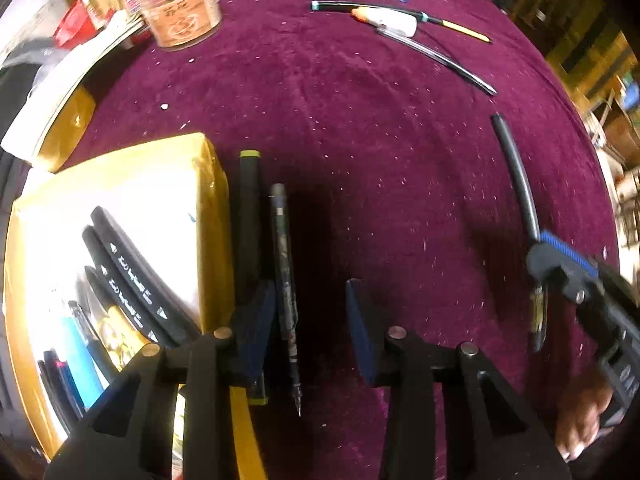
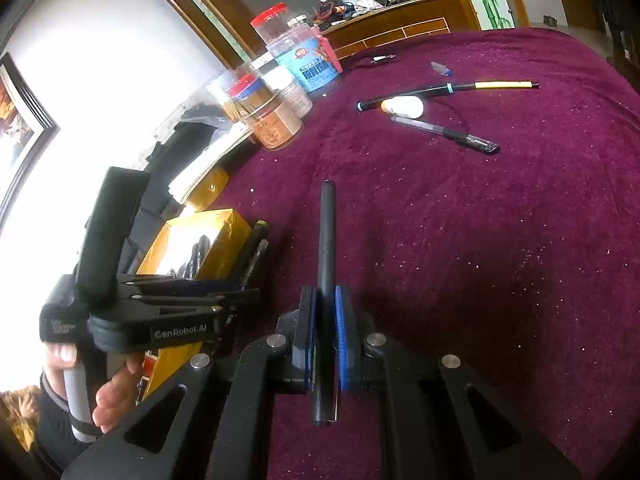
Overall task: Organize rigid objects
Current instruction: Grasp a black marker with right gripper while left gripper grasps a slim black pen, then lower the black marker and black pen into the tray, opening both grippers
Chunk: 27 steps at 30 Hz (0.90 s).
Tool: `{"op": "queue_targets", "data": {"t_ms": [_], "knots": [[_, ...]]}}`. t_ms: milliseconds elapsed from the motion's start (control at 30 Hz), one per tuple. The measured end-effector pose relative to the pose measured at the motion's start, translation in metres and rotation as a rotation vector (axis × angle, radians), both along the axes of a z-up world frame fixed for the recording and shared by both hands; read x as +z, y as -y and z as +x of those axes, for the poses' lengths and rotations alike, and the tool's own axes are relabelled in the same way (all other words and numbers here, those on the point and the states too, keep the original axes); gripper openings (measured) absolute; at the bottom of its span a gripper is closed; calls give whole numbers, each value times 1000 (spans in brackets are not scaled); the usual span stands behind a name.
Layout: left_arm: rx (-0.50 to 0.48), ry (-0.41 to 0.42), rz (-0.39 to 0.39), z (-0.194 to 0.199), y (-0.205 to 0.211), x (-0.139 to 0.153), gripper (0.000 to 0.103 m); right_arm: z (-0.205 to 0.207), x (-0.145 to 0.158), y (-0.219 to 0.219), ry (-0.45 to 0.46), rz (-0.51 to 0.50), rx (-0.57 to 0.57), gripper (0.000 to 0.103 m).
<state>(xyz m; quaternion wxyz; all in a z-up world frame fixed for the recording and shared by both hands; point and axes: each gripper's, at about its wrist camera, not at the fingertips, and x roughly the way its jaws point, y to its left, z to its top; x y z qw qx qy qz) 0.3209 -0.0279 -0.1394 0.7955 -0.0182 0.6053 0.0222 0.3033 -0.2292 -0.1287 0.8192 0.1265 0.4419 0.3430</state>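
A yellow box (image 1: pixel 212 216) holding several pens and markers sits at the left on the purple cloth; it also shows in the right wrist view (image 2: pixel 224 232). My left gripper (image 1: pixel 312 320) is open, low over the cloth, just right of the box. A black marker with a yellow-green cap (image 1: pixel 249 216) and a dark patterned pen (image 1: pixel 286 280) lie by its left finger, between it and the box. My right gripper (image 2: pixel 325 320) is shut on a black pen (image 2: pixel 326 264) that points forward; it also shows in the left wrist view (image 1: pixel 518 176).
Further back lie a black brush pen with a yellow end (image 2: pixel 448 90), a white glue bottle (image 2: pixel 404 106), a clear gel pen (image 2: pixel 448 134) and a small blue cap (image 2: pixel 440 68). Jars and plastic containers (image 2: pixel 276 120) stand at the back left edge.
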Motion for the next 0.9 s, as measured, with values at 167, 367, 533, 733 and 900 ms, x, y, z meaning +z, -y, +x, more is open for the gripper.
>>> {"op": "queue_targets", "data": {"t_ms": [167, 367, 533, 733, 900], "knots": [[13, -33, 66, 3, -3, -5, 24, 1, 0, 2, -2, 6, -6, 8], [32, -27, -7, -5, 0, -8, 19, -1, 2, 2, 7, 4, -10, 8], [3, 12, 4, -26, 22, -11, 11, -1, 2, 0, 8, 4, -5, 8], [115, 67, -55, -30, 3, -11, 7, -1, -1, -3, 5, -13, -1, 8], [124, 165, -131, -76, 8, 9, 7, -1, 0, -2, 9, -14, -4, 8]]}}
